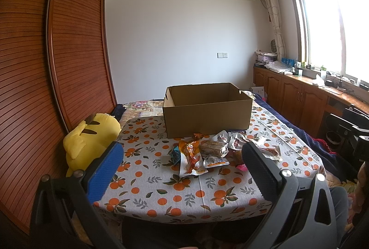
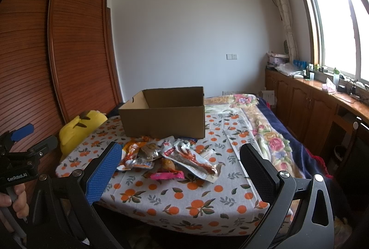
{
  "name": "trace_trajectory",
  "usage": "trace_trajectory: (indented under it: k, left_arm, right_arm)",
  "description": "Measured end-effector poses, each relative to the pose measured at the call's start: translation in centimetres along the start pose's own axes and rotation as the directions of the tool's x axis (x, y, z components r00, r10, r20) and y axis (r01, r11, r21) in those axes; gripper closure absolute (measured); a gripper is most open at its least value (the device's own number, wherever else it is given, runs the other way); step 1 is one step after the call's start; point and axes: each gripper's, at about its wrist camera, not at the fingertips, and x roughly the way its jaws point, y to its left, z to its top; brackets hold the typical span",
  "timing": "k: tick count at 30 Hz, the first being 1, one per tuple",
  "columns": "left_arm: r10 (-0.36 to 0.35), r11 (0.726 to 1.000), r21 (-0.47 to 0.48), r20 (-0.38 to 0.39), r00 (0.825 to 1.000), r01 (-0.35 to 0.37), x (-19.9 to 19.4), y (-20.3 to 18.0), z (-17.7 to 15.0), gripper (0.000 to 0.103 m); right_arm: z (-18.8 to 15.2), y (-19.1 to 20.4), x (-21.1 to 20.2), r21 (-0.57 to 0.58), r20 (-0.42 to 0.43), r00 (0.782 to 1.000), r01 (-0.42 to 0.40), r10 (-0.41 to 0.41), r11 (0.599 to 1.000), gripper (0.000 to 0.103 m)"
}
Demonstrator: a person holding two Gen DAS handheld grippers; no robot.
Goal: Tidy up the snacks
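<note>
The open cardboard box (image 1: 207, 110) sits on the orange-print surface (image 1: 161, 191), empty as far as its visible inside shows. Just in front of the box lies the heap of snack packets (image 2: 166, 156): thin foil and plastic pouches, probably light, crinkly and slippery, with soft contents that could crush. Pinching a flat sealed edge looks safest. The left gripper (image 1: 182, 166) and right gripper (image 2: 180, 168) hover short of the heap, nearer than the box, fingers spread wide, holding nothing.

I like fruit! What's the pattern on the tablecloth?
Oranges with leaves on the white tablecloth, clearest in the right wrist view.
</note>
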Motion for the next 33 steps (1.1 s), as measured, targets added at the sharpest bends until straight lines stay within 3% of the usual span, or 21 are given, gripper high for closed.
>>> trace_trajectory:
  k: [25,33]
  left_arm:
    - [0.000,1.000,0.001,0.001,1.000,0.000,-0.1,-0.1,0.1,0.000]
    - [-0.009,1.000,-0.002,-0.050,0.999,0.009,0.5,-0.1,-0.3,0.000]
  right_arm:
    - [-0.1,0.0,0.1,0.001,0.003,1.000,0.000,0.000,1.000,0.000]
    - [-0.8,-0.1,1.1,-0.013,-0.021,1.000,-0.001,0.001,1.000,0.000]
